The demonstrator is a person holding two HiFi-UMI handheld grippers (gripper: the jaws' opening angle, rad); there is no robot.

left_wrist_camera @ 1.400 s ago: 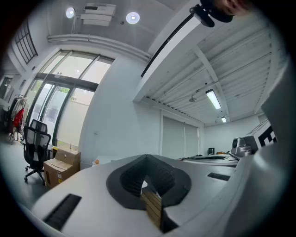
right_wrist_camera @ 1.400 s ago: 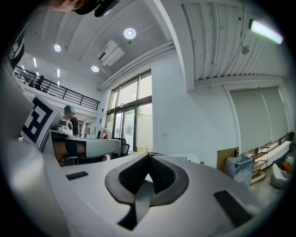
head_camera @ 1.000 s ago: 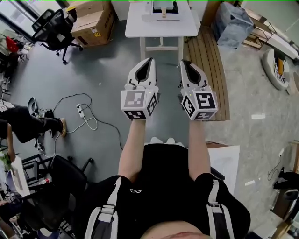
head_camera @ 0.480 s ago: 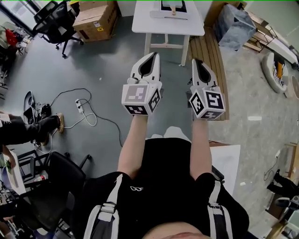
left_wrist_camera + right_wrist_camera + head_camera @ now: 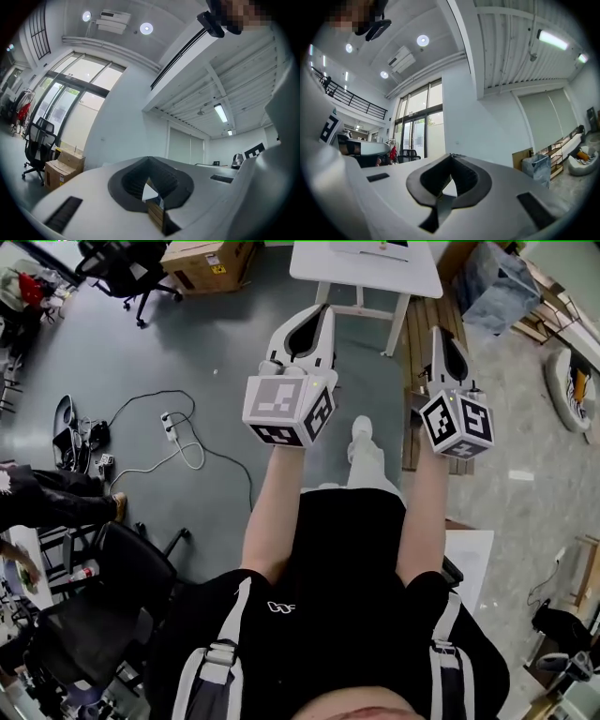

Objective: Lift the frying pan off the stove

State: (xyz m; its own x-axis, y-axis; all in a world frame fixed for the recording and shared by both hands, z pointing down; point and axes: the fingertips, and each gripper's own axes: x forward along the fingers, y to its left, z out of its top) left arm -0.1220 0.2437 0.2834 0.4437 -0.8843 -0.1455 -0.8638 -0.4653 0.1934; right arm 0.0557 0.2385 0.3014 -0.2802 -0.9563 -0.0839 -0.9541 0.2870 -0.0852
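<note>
No frying pan or stove shows in any view. In the head view my left gripper [image 5: 323, 311] and right gripper [image 5: 439, 334] are held out in front of the body, above the grey floor, pointing toward a white table [image 5: 366, 268] at the top edge. Both are shut with nothing between the jaws. The left gripper view shows its own shut jaws [image 5: 149, 180] tilted up at a white wall and ceiling. The right gripper view likewise has shut jaws [image 5: 451, 176] against a wall and tall windows.
A cardboard box [image 5: 208, 251] and an office chair [image 5: 122, 259] stand at the far left. A power strip with cables [image 5: 173, 432] lies on the floor. A wooden slatted platform [image 5: 419, 343] and a grey bag [image 5: 506, 287] lie right of the table. A black chair [image 5: 122, 587] stands near left.
The table has slid toward the top edge of the head view. Both grippers have risen in the frame and spread further apart. A white shoe has stepped forward. The jaws stay shut.
</note>
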